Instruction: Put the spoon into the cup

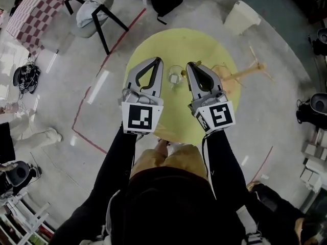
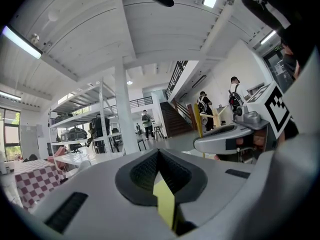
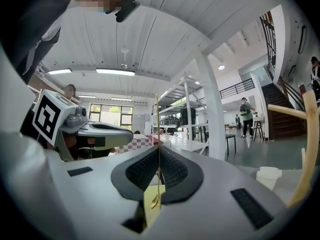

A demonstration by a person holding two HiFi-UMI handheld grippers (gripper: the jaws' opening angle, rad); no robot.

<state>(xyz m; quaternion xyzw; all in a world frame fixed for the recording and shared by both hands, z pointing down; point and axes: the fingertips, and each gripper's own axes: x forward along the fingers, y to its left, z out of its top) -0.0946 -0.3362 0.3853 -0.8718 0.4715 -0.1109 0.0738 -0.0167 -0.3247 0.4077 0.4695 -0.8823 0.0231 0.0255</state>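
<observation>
Because the cup point(image 1: 175, 77) sat mid-frame, the right gripper point(image 1: 192, 65) pinched the spoon point(image 3: 155, 199) upright — likely for lowering in; left gripper point(image 1: 156, 60) closed, empty.

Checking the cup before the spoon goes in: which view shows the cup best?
The head view: the clear cup stands on the yellow table, between the tips of the left gripper and the right gripper. Neither gripper view shows the cup at all.
</observation>
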